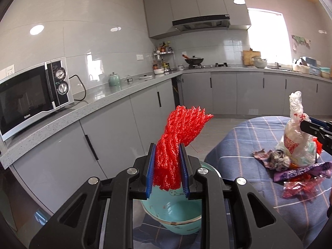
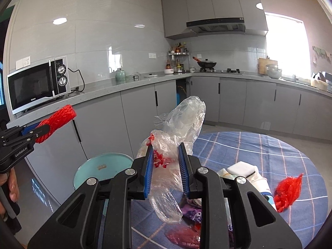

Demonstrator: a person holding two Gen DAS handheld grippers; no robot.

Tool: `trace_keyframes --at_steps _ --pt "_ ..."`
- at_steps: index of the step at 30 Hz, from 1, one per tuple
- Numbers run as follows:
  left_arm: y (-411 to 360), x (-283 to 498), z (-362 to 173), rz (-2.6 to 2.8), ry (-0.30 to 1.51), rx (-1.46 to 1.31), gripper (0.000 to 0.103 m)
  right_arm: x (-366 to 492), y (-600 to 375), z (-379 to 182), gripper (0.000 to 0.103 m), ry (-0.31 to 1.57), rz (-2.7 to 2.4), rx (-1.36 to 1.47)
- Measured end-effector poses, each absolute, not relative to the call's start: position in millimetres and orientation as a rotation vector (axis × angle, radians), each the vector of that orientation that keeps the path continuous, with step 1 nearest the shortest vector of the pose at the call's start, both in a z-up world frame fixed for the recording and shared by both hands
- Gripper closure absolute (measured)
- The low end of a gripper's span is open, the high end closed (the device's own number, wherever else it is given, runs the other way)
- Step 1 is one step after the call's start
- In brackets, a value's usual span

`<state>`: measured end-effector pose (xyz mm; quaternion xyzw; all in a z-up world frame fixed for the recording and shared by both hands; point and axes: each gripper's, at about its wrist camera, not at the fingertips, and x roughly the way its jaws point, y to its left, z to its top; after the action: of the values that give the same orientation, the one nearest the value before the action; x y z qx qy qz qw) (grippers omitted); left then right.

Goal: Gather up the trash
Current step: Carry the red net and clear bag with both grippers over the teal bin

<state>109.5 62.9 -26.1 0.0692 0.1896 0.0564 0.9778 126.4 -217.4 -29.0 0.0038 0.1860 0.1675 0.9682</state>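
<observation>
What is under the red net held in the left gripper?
Directly below the red net sits a teal bowl; the part of its inside in view looks empty. The left gripper hides the rest of the bowl, and its base is cut off.

Black angular tongs (image 1: 167,166) with silver round screws, blue ribbed pads (image 2: 149,173), white "GenRobot.AI" lettering on the side.

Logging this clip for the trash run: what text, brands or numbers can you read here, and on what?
"GenRobot.AI": on the side of the left gripper, in the right wrist view.
"Galanz", only roughly legible: low on the microwave door.
Red print on the clear plastic bag held in the right gripper: too crumpled to read.
Microwave dial markings: too small.
</observation>
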Motion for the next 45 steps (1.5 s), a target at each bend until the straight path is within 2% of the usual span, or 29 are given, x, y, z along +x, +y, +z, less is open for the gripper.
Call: trace_keyframes --at_steps 45 --pt "112 152 -44 0.253 0.450 0.110 0.078 192 -114 -52 0.079 0.448 0.539 -0.069"
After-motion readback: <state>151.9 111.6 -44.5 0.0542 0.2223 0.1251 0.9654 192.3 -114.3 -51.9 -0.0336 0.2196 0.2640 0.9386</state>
